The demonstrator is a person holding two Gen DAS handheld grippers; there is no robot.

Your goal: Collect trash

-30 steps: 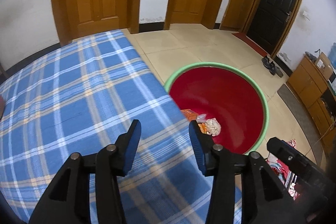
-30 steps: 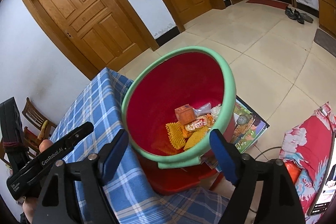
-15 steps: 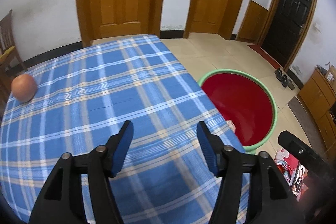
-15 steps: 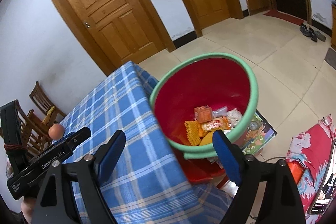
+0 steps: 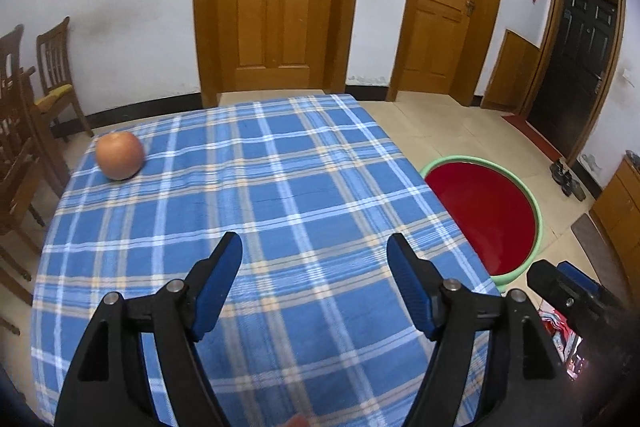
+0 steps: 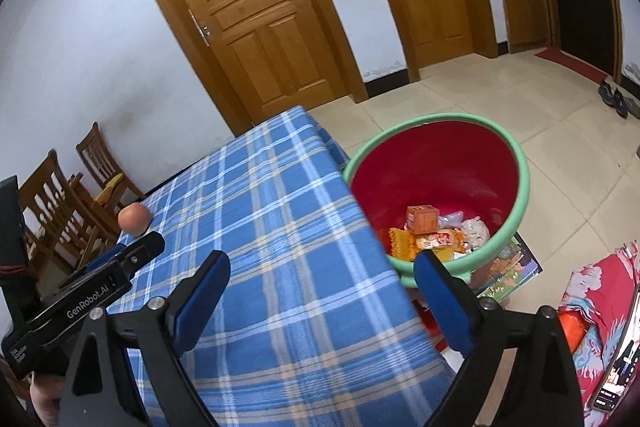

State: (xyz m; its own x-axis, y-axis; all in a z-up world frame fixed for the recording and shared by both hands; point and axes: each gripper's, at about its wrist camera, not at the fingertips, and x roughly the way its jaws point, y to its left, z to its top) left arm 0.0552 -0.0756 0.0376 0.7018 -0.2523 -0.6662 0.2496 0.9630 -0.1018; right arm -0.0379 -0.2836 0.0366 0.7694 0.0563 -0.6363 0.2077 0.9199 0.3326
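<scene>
From the left wrist, the left hand-held gripper (image 5: 314, 257) hangs wide open and empty over the blue plaid worktop (image 5: 280, 195), which carries one orange fruit (image 5: 119, 155) at its far left, with one red basin (image 5: 484, 215) on the floor to the right. From the right wrist, the right hand-held gripper (image 6: 320, 269) is also spread open and empty, the other tool beside it reads "GenRobot.AI", and the trash (image 6: 434, 233), several wrappers and one small orange box, lies inside the basin (image 6: 436, 163).
</scene>
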